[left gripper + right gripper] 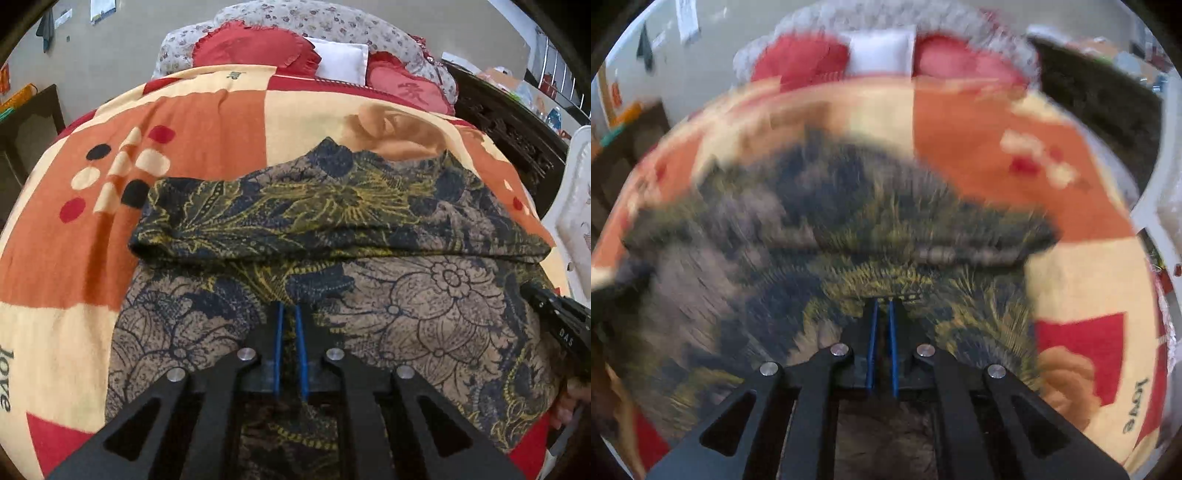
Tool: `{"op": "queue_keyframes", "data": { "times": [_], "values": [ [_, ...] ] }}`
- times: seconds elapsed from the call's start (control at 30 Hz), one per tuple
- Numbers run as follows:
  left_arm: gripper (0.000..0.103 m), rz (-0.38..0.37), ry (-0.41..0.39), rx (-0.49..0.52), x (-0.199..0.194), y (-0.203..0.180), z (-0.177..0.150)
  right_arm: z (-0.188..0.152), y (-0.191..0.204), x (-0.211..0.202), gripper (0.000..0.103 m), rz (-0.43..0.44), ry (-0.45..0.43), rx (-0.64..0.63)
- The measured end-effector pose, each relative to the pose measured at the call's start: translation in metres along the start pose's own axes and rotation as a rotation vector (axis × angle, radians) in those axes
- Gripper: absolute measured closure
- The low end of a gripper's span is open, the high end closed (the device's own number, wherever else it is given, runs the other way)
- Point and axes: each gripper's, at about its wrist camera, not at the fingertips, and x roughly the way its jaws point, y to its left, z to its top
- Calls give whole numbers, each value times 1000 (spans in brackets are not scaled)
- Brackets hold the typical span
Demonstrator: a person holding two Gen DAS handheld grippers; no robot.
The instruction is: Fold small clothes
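A dark floral garment (332, 229) in navy, yellow and tan lies on a bed, its far part folded into a thick band across the middle. My left gripper (290, 308) is shut on the near edge of the garment. My right gripper (882, 302) is shut on the same garment (849, 229) further right; that view is blurred by motion. The right gripper also shows in the left wrist view (554, 317) at the right edge, resting on the cloth.
The garment lies on an orange, cream and red blanket (184, 122). Red heart cushions (255, 44) and a white pillow (343, 59) sit at the far end. Dark wooden furniture (509, 122) and a white chair (580, 206) stand at the right.
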Motion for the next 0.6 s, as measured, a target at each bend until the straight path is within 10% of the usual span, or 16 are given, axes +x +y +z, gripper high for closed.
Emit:
{"op": "queue_keyframes", "data": {
  "times": [0.3, 0.6],
  "values": [
    [94, -43, 82, -38, 21, 7, 51, 31, -9, 12, 96, -2, 84, 42],
    [86, 57, -20, -103, 44, 42, 118, 87, -31, 37, 96, 8, -5, 87]
  ]
}}
